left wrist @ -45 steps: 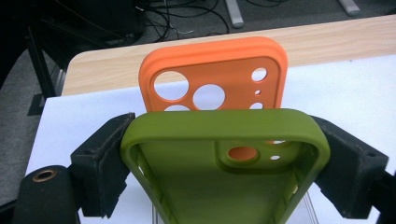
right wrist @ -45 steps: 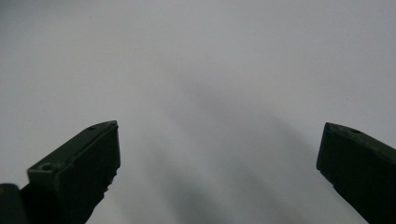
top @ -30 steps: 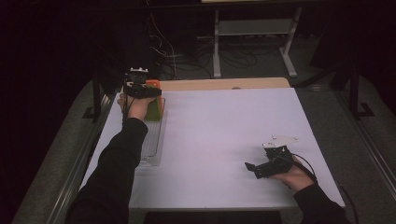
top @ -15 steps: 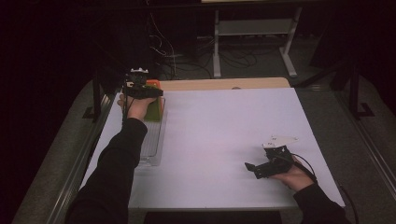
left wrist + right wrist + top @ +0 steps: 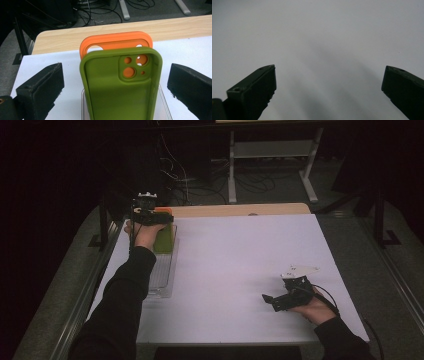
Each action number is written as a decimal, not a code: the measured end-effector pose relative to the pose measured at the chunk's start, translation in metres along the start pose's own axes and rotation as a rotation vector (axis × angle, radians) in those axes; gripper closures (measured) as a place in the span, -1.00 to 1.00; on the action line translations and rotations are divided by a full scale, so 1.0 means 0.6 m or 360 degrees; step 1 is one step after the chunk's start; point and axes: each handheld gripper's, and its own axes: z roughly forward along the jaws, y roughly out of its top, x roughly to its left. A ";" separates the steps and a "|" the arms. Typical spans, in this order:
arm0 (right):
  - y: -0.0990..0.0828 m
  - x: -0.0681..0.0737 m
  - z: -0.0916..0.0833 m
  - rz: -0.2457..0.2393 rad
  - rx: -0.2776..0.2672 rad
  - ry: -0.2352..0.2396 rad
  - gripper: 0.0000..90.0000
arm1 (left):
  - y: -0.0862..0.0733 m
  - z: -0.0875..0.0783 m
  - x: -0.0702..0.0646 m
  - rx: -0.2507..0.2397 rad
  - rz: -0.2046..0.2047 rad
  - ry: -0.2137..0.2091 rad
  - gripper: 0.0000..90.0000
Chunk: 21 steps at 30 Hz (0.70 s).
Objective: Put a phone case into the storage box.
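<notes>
**Left gripper view: green case stands free between spread fingers**

Left gripper view puts the left gripper [image 5: 115,82] nearest: its fingers [image 5: 41,87] have just been opening and now stand released, wide on either side of the green phone case [image 5: 120,87], with clear gaps and no contact. That case stands upright in a clear rack [image 5: 162,270], long axis vertical, hollow side facing the camera, camera cut-outs at the top. Just behind it, apparently touching, stands an orange phone case [image 5: 116,42]. Olive and matte, the green one looks like soft silicone. In the high view the right gripper [image 5: 272,301] rests well apart on the white worktop [image 5: 240,260], fingers released and holding nothing.
</notes>
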 end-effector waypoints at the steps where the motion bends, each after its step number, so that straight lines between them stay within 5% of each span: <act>1: 0.000 0.000 0.000 -0.0001 0.0000 0.0000 -1.00 | 0.000 -0.001 0.001 0.0005 0.0001 0.0000 -1.00; 11: -0.002 0.000 0.000 -0.0019 0.0004 0.0001 -1.00 | -0.001 -0.026 0.009 0.0011 0.0065 -0.0129 -1.00; 21: -0.006 -0.006 -0.006 0.0000 -0.0004 -0.0006 -1.00 | -0.009 -0.061 0.015 -0.0020 0.0155 -0.0332 -1.00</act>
